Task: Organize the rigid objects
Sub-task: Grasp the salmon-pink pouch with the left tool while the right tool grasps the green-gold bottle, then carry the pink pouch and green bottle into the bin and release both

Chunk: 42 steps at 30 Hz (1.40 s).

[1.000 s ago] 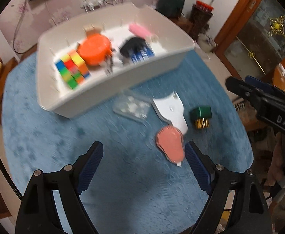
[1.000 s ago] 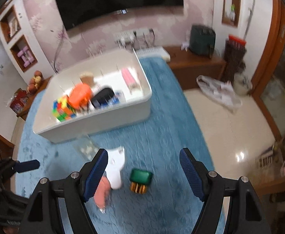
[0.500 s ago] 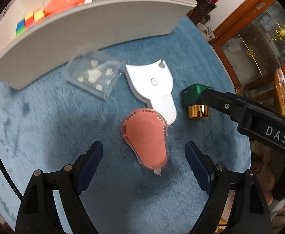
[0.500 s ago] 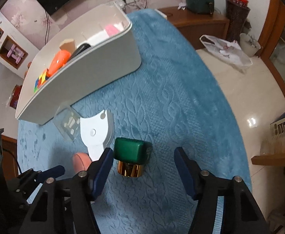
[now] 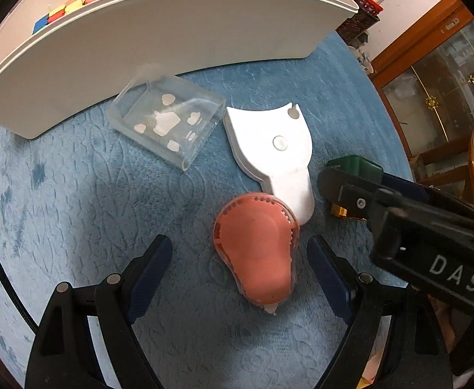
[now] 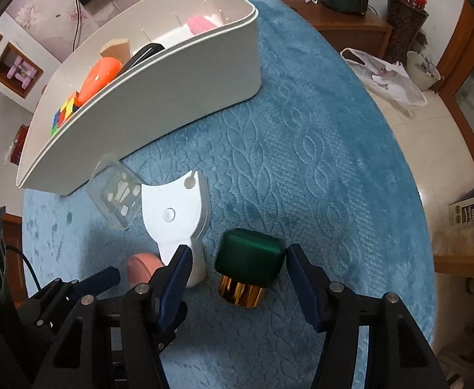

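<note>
On the blue cloth in front of the white bin, the right gripper was closing around the green-capped jar, its pads not yet touching; squeezing the cap's flat sides evenly would likely keep it from rolling. The left gripper stood open astride the pink tape dispenser. In the left view, the right gripper hid most of the jar.

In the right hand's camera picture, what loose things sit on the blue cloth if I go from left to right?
Pink case → clear plastic box → white flat holder → green-capped gold bottle.
</note>
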Motion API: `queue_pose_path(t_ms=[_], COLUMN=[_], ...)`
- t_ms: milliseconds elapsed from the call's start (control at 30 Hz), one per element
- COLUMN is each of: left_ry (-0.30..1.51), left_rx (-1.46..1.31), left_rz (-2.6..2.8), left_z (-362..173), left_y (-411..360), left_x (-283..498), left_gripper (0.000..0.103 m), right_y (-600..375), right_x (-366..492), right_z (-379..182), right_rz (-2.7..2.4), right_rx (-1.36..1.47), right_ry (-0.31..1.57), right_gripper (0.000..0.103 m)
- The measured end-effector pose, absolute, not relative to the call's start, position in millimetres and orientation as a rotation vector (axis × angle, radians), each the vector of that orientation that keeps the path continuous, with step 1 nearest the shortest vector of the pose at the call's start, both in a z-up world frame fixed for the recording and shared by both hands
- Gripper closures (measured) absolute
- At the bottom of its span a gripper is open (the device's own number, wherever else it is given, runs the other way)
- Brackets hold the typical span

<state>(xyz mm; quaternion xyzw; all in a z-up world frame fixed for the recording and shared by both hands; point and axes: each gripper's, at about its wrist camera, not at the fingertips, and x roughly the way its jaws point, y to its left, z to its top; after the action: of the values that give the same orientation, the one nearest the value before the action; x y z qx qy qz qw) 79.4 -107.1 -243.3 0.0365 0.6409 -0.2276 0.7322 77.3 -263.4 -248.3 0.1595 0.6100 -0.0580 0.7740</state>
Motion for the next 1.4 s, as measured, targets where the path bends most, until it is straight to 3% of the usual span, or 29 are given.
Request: queue_pose_path(t_ms=[100,267,433,467,567,933,1400], left_ry=[1.407,1.401,1.405,1.401,1.373,1.392,1.117], left_rx=[0.092,0.103,0.143,0.157,0.179,0.094,0.074], left_rz=[-0.492,-0.451,-0.434,-0.427,-0.44,-0.512,-0.423], left_z=[-248,-251,-253,-253,-249,-223,-84], left_y=[-120,-125,-134,-136,-141,-103,-68], left_x=[82,85,86,84,82,88,173], left_gripper=[0.016,0.024,0.024,0.027,0.05,0.05,0.05], right_y=[-269,-273,-267,-267,-270,-279,-262], right_x=[79,80,85,85,81,64,121], right_z=[-257,-259,-260,-260,-259,-225,-107], right_rz=[-0.154,-0.163,-0.168,-0.168,-0.157,-0.095,0.018], right_rx=[0.383,0.408,0.359,0.359,0.379,0.407,0.309], right_ry=[1.352,1.352,1.368,1.367,1.36,1.291,1.015], right_gripper=[0.056,0.058,0.058,0.058,0.059,0.059,0.059])
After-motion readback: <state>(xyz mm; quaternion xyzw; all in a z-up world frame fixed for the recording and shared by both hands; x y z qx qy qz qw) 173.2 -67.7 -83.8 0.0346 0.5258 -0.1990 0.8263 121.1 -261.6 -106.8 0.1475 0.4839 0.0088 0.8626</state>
